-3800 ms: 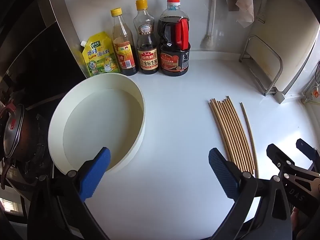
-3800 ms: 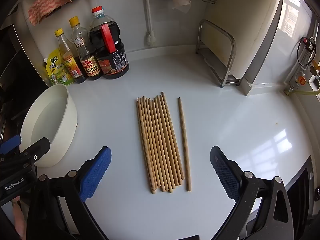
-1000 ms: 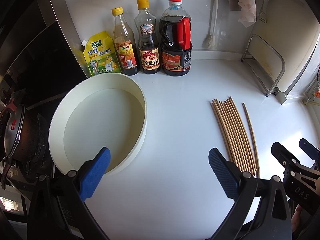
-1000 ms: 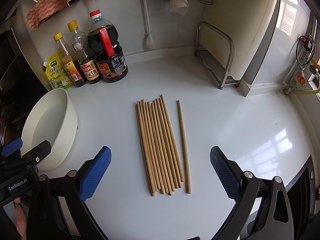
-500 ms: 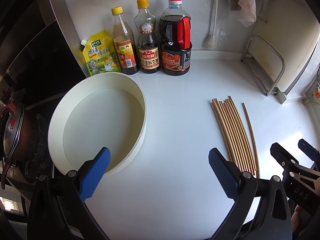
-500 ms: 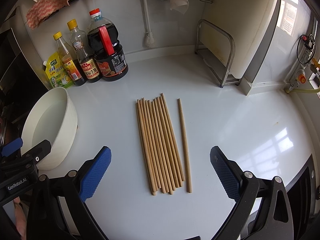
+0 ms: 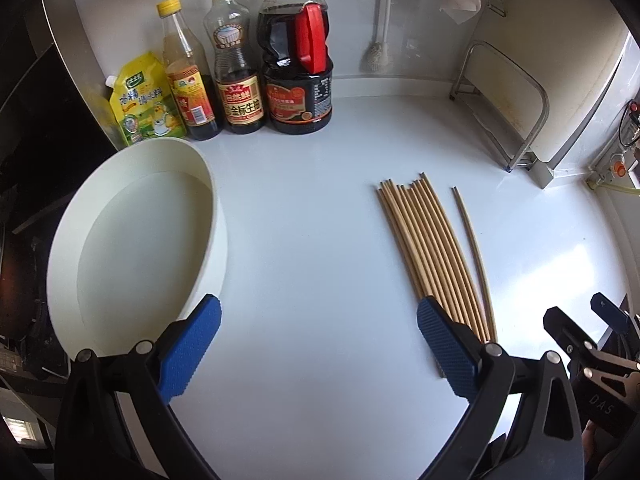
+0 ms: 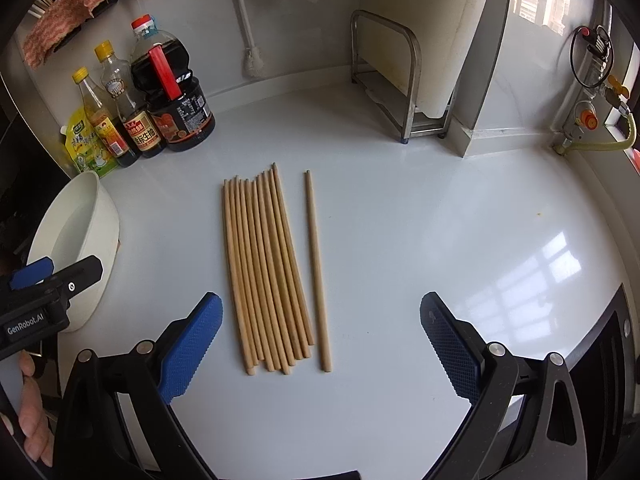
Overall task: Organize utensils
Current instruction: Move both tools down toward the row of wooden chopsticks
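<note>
My left gripper (image 7: 318,340) and right gripper (image 8: 320,340) both gape wide, ribbed blue jaws holding nothing. Slim round wooden chopsticks (image 8: 266,268) lie bundled on the glossy white bench (image 8: 420,240), one stray stick (image 8: 317,272) just beside them. A smooth white basin (image 7: 132,248) sits well left.

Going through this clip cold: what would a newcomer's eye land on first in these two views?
Probably the bundle of wooden chopsticks lying mid-counter, with a single chopstick apart on its right. Next, the big white basin at the left, and behind it the row of sauce bottles against the back wall. The blue-padded right gripper hovers open just short of the chopsticks' near ends; the left gripper is open too.
</note>
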Motion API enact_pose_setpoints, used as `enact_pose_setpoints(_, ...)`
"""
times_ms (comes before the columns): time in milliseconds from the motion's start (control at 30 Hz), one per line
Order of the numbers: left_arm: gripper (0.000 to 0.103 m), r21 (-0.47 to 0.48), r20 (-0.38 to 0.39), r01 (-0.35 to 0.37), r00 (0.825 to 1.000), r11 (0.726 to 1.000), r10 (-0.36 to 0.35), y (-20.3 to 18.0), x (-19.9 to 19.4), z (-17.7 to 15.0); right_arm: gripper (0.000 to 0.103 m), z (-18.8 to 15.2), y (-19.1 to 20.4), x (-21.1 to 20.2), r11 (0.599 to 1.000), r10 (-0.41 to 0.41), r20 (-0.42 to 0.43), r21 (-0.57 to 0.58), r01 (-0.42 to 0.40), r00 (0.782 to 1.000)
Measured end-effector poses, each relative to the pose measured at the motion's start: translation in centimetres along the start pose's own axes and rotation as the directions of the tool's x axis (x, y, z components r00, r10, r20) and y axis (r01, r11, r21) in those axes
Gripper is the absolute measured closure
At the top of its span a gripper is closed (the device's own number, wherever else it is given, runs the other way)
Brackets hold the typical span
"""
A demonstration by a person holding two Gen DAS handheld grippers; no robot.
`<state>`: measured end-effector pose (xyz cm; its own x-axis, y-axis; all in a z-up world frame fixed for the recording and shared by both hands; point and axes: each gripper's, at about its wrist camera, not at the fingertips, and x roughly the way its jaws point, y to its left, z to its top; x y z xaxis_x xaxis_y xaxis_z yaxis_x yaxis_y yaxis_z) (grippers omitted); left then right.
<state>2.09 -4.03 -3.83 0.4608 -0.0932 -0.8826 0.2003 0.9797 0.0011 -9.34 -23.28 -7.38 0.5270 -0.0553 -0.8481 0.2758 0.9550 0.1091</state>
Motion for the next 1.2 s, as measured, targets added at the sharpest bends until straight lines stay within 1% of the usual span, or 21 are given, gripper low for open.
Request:
enact_pose_setpoints(67, 0.006, -0.001, -0.006, 0.011, 1.0, 1.0, -0.011, -0.7, 0.9, 0.0, 0.008, -0.2, -0.5, 0.5, 1.0, -0.002, 0.003, -0.009, 0.002, 1.0)
enact_pose_setpoints(200, 0.006, 0.012, -0.031, 0.004, 1.0, 1.0, -0.004, -1.9, 3.0, -0.2, 0.008, -0.1, -1.6, 2.0, 1.0, 0.019, 0.005, -0.002, -0.019, 1.0)
enact_pose_setpoints(333, 0.006, 0.012, -0.045, 0.007, 0.999, 1.0, -0.006, -2.3, 4.4, -0.5, 0.008, 0.2, -2.3, 3.9, 0.999, 0.041, -0.007, 0.003, -0.041, 0.999)
enact_pose_setpoints(533, 0.006, -0.009, -0.052, 0.009, 0.999, 1.0, -0.009, -2.7, 6.3, -0.5, 0.008, 0.7, -3.0, 6.3, 0.999, 0.047, -0.001, -0.022, -0.047, 0.999)
enact_pose_setpoints(667, 0.006, -0.041, -0.06, 0.006, 0.998, 0.999, -0.008, -2.9, 7.8, -0.6, 0.008, 0.5, -3.7, 8.9, 0.997, 0.081, -0.037, -0.003, -0.082, 0.996)
enact_pose_setpoints(733, 0.006, -0.046, -0.057, -0.009, 0.998, 0.999, 0.006, -3.1, 8.3, -0.6, 0.008, 0.4, -3.9, 9.8, 0.996, 0.092, -0.041, 0.005, -0.092, 0.995)
enact_pose_setpoints(900, 0.006, -0.056, -0.062, -0.003, 0.998, 0.998, 0.0, -3.5, 9.9, -0.7, 0.008, 0.6, -3.9, 10.9, 0.996, 0.089, -0.025, -0.005, -0.089, 0.996)
enact_pose_setpoints(1000, 0.006, -0.06, -0.054, -0.008, 0.999, 0.998, 0.005, -3.8, 10.4, -0.8, 0.008, 0.8, -3.7, 11.6, 0.997, 0.069, -0.024, -0.022, -0.069, 0.997)
enact_pose_setpoints(1200, 0.006, -0.049, -0.06, -0.011, 0.998, 0.999, 0.008, -4.5, 11.4, -1.0, 0.008, 0.8, -3.6, 12.9, 0.998, 0.043, -0.041, -0.054, -0.045, 0.998)
